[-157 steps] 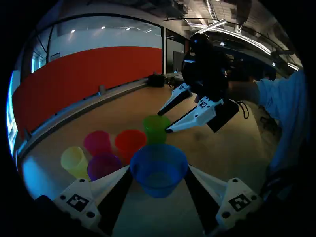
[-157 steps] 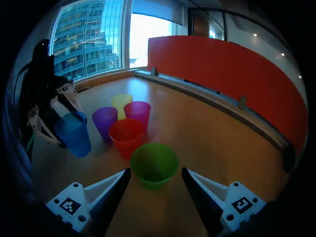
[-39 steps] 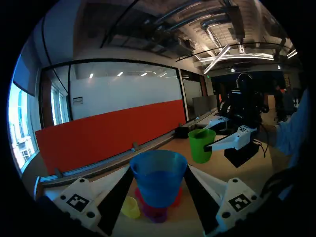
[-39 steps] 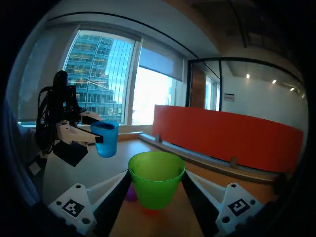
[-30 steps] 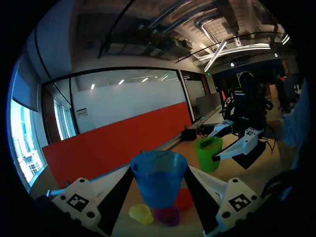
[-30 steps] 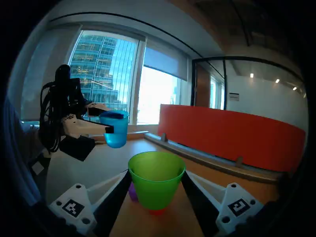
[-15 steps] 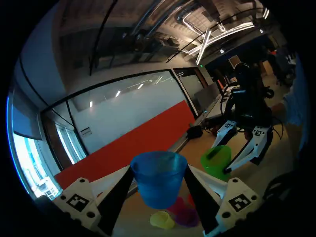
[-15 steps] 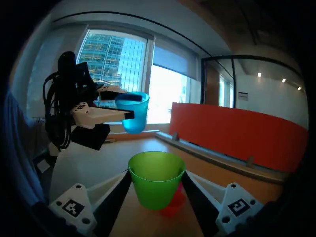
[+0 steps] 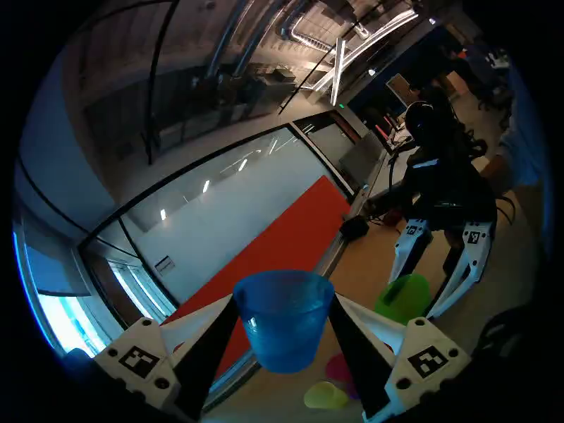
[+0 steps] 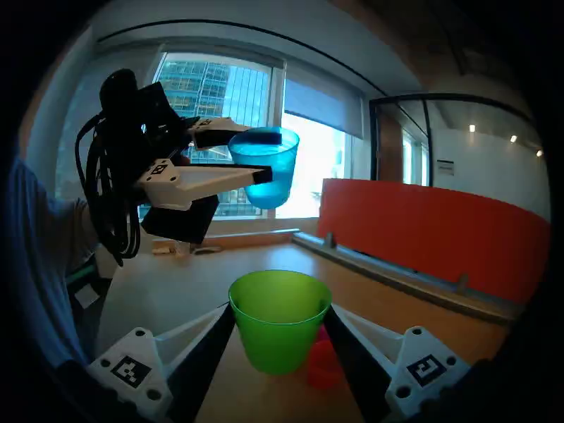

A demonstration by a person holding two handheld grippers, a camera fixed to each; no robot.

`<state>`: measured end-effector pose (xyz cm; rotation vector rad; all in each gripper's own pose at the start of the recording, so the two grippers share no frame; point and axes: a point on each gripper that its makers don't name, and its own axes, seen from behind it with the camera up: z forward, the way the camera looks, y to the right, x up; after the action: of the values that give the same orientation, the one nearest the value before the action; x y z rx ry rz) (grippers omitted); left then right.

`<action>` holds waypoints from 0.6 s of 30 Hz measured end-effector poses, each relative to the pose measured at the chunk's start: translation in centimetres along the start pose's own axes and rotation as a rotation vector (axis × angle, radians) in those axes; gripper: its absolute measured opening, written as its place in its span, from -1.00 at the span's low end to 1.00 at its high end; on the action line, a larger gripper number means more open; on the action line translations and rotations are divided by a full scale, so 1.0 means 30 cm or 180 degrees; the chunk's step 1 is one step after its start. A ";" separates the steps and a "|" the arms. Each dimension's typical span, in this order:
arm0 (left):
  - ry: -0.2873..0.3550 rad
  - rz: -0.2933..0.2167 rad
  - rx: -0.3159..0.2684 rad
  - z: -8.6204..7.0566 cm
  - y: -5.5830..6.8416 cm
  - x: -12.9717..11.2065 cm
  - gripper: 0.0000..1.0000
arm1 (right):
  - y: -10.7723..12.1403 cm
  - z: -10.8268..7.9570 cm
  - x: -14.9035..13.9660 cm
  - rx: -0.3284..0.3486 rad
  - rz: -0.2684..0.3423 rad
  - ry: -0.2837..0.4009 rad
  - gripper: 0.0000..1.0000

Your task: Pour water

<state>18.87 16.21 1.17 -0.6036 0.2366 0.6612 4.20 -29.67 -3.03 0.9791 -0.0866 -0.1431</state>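
The blue cup (image 9: 283, 331), water showing in its lower part, is clamped in the left gripper (image 9: 282, 303) and held high over the table (image 10: 162, 296), above and aside of the green cup (image 10: 280, 324), which is clamped upright in the right gripper (image 10: 280, 309). The blue rim is best brought directly over the green mouth and lowered close before being tipped slowly, the green cup being held level.

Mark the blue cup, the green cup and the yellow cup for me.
blue cup (image 9: 283, 331), left gripper view, front wall below the rim.
green cup (image 10: 280, 338), right gripper view, front wall.
yellow cup (image 9: 324, 396), left gripper view, its visible body.
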 end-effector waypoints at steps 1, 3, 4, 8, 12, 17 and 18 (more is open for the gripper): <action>0.0003 0.0040 0.0003 0.000 -0.001 0.005 0.72 | -0.005 0.004 0.000 0.0013 0.0002 0.0002 0.80; 0.0011 0.0124 0.0012 0.002 -0.004 0.016 0.73 | -0.015 0.012 0.000 0.0040 0.0005 0.0006 0.80; 0.0015 0.0162 0.0017 0.003 -0.005 0.020 0.72 | -0.021 0.015 0.000 0.0052 0.0007 0.0007 0.80; 0.0033 0.0314 0.0024 0.011 -0.006 0.039 0.72 | -0.036 0.028 -0.001 0.0090 0.0008 0.0011 0.80; 0.0044 0.0459 0.0031 0.020 -0.008 0.055 0.72 | -0.045 0.037 0.000 0.0117 0.0020 0.0018 0.80; 0.0065 0.0622 0.0048 0.031 -0.015 0.070 0.73 | -0.047 0.045 0.000 0.0130 0.0028 0.0021 0.80; 0.0066 0.0656 0.0057 0.031 -0.018 0.073 0.72 | -0.047 0.046 0.000 0.0131 0.0029 0.0023 0.80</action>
<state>20.91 17.54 1.31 -0.5735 0.3266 0.8509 3.89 -31.56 -3.44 1.0202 -0.0876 -0.1296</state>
